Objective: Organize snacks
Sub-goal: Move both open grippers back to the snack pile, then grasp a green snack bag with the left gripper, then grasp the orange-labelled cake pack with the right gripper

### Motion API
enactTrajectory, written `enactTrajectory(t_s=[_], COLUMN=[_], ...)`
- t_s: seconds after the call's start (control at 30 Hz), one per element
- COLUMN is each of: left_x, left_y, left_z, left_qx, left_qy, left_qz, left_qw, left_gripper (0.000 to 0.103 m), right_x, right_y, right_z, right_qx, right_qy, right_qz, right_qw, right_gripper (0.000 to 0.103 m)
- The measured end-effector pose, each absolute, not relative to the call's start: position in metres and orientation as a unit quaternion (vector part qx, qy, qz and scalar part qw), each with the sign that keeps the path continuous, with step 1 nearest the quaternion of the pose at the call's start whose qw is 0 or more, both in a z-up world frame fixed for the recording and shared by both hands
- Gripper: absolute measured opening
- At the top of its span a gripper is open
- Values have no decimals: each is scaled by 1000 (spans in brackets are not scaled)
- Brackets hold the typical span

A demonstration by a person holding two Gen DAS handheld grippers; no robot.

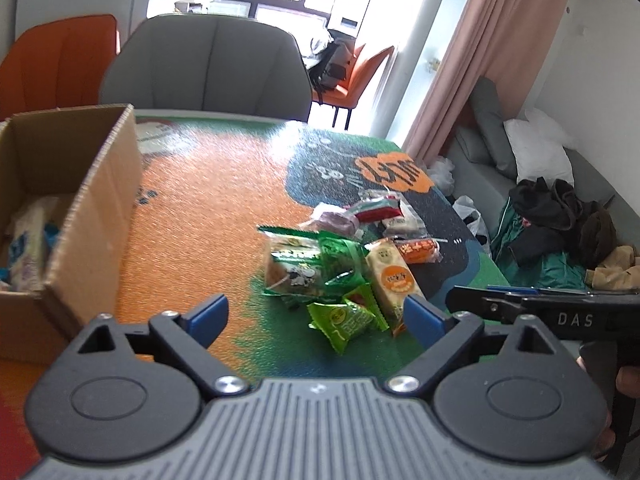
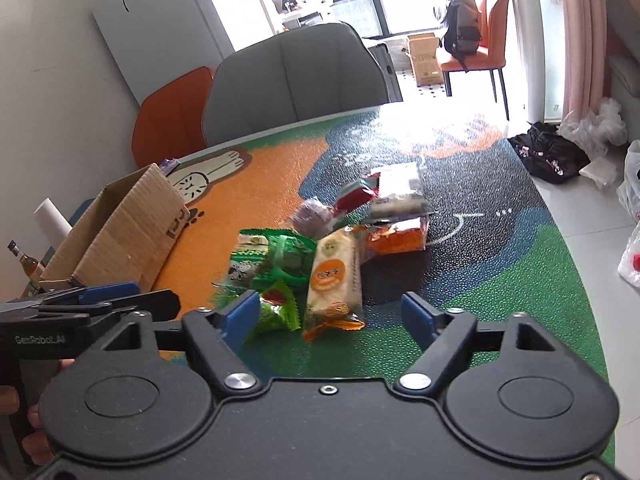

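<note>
Both tools are hovering short of the snack pile (image 1: 344,256), nothing gripped. The left gripper (image 1: 316,314) is standing wide open; the right gripper (image 2: 330,312) is likewise spread wide, framing the cream-and-orange bar (image 2: 334,280). The cardboard box (image 1: 86,204) is sitting to the left, some packets already inside. In judgement, a pickup is in hand; next requires lowering over one packet and closing.

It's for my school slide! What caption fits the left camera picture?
Open left gripper hovers over a pile of wrapped snacks on the colorful table mat, beside a cardboard box.
</note>
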State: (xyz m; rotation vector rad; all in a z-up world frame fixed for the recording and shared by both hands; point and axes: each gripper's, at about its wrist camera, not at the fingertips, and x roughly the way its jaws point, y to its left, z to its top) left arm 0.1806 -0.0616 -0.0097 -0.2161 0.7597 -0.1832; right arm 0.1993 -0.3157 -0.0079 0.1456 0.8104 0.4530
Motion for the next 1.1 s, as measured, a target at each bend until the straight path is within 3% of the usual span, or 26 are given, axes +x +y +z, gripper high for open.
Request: enactTrajectory(t_s=[0.3,0.57,0.73,0.87,0.93,1.1], left_x=[208,225,227,225,223,214], left_y=[-76,-87,-96,-97,-95,-84], left_z=[-36,-52,-55,-54,-52,-46], left_qx=[-110,-111,-96,-98,-100,-111], left_qy=[404,423,423,426,425,412], left_qz=[-99,-108,-112,-118,-116,-116], left_qw=[903,893,894,892,892,897], left_gripper=[68,64,47,42,33,21], right_x=[220,233,239,242,242,241], right_y=[-315,-318,-317,-314,-310,-296], right_z=[-23,-31,-36,-36,-35,-33], right_qx=[66,68,70,73,69,54], right_qy=[411,425,432,436,440,442], right_qz=[222,224,224,228,231,234], right_qw=[882,875,871,867,865,864], right_gripper=[67,65,65,65,65,65])
